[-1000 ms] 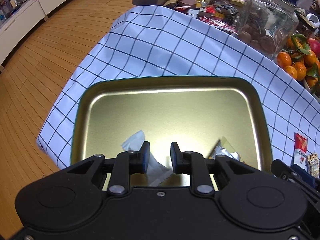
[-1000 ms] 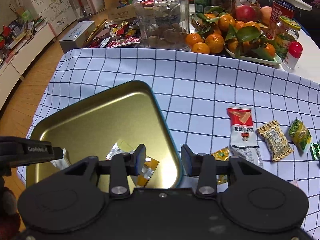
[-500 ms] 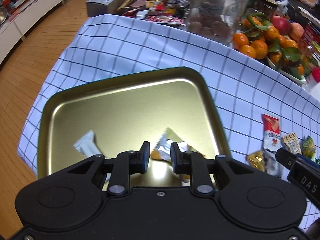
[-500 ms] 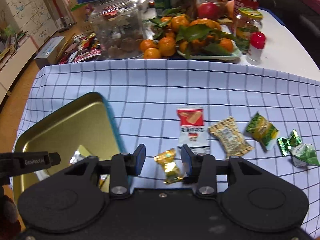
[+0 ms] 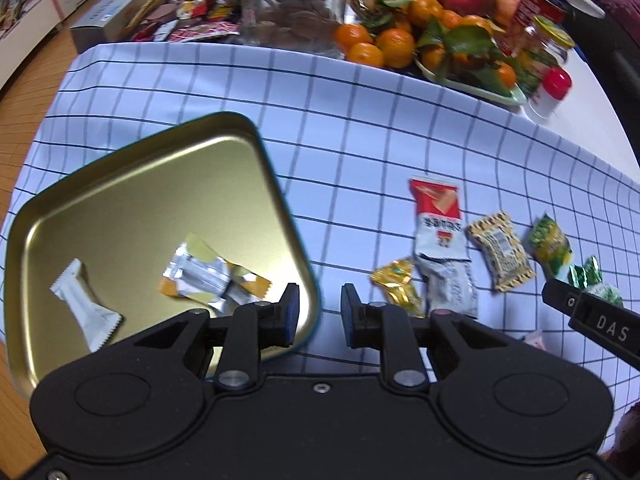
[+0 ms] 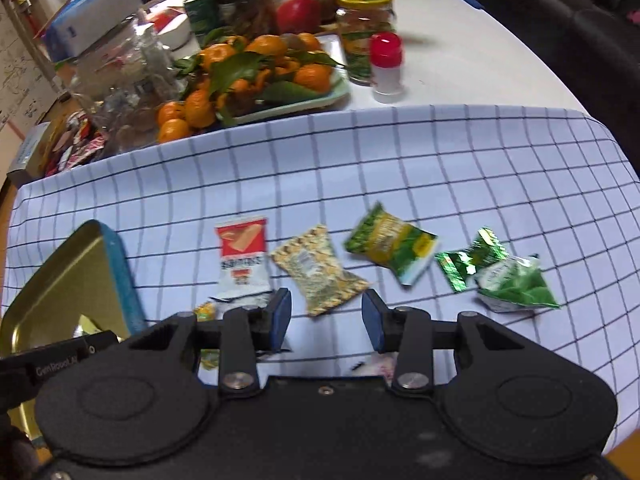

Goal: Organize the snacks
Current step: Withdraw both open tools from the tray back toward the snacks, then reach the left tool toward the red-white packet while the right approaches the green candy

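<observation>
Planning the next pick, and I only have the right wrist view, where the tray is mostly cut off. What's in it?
Observer: Two packets lie in the gold tray: a white packet and a silver-and-yellow packet.
Operator: Is the other gripper carrying anything?
Observer: No. The left gripper is open and empty, over the tray's near corner.
Operator: Something gold is half hidden behind my finger. What is it?
Observer: A gold candy, on the checked cloth outside the tray, right beside the red-and-white packet.
</observation>
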A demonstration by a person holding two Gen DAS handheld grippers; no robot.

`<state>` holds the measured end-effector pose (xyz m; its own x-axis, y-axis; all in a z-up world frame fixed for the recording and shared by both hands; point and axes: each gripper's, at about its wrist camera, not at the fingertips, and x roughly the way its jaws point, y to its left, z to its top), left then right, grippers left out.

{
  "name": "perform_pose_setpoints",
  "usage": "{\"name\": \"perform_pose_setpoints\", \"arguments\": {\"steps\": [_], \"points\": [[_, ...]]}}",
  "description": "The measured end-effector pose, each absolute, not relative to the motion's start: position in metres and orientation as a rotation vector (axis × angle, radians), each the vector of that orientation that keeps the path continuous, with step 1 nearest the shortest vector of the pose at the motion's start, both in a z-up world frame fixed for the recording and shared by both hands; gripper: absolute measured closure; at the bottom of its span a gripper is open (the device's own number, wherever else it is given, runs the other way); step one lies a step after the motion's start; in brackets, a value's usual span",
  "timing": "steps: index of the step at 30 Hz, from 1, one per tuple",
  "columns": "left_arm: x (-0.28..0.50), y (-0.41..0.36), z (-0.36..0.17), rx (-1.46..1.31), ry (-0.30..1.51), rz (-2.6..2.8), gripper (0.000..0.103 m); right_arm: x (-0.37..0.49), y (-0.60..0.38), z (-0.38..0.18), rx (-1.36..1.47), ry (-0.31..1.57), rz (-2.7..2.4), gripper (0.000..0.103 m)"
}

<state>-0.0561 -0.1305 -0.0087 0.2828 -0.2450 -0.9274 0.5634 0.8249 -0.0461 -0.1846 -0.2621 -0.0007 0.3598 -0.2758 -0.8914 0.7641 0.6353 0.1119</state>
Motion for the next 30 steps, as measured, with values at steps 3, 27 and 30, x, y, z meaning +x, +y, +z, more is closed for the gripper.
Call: {"name": "perform_pose_setpoints", "arguments": {"steps": [3,27,30], "points": [[-0.064,-0.140,-0.014,0.326,1.188,-0.579,0.074,-0.197,-0.271,-0.007,0.594,1.015,-0.737,0.061],[-0.115,-0.180,-0.043,0.411,1.291,-0.734,0.074,-0.251,-0.312,-0.019,0.682,1.054,-0.849,0.060],[-0.119,-0.181,-0.046,0.415,1.309,-0.748,0.074,-0.255,-0.315,-0.021,0.693,1.062,-0.860,0.060]]}}
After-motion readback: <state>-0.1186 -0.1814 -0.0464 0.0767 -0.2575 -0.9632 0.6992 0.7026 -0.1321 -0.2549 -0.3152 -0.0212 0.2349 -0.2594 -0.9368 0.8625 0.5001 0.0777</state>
